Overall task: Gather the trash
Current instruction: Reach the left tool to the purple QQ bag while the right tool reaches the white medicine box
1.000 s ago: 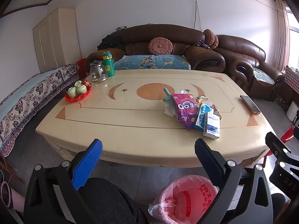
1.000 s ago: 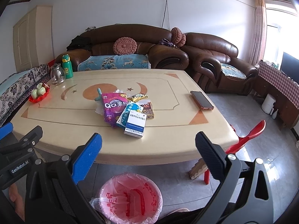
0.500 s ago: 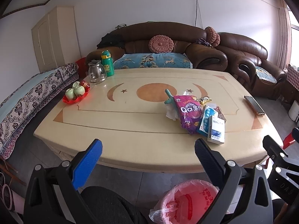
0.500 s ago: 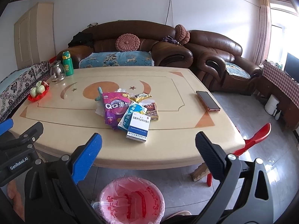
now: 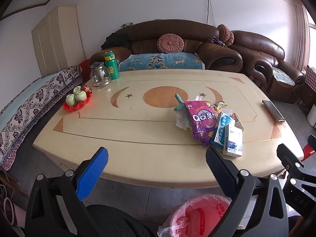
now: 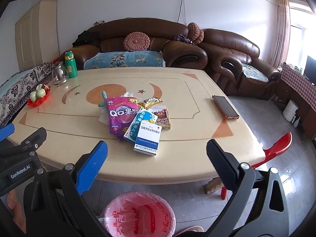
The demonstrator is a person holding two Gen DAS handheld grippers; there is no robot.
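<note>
Both grippers hang at the near edge of the cream table (image 6: pixel 197 102), and both are spread wide with nothing between the fingers; the left gripper (image 5: pixel 157 165) faces the bare half of the tabletop, the right gripper (image 6: pixel 157 158) faces the litter head-on.

The trash pile sits near the table's near edge: a white medicine box (image 6: pixel 148 139) nearest the edge, overlapping a blue-and-white packet (image 6: pixel 141 125); a purple snack bag (image 6: pixel 120 116) on the left of the pile, crumpled tissue (image 6: pixel 103 118) poking out beneath it; a teal item (image 6: pixel 103 99) behind the bag.

The right wrist view reads the box's printed face plainly and shows a gold wrapper (image 6: pixel 150 101) and a brown snack packet (image 6: pixel 163 118) laid open to the eye; in the left wrist view that same pile (image 5: pixel 213 126) is side-on, with those two mostly tucked behind the rest.

The pink-lined bin (image 6: pixel 139 214) stands on the floor just below the table's near edge; the right view looks straight into its mouth, while the left view catches only its rim (image 5: pixel 197 215) between the fingers.

A phone (image 6: pixel 225 106) lies at the table's right side; a red chair (image 6: pixel 276 150) below that corner shows properly only from the right.

The left view gives the better look at the red tray of cups (image 5: pixel 78 100), glass jug (image 5: pixel 99 77) and green bottle (image 5: pixel 111 65) at the table's far-left corner.
</note>
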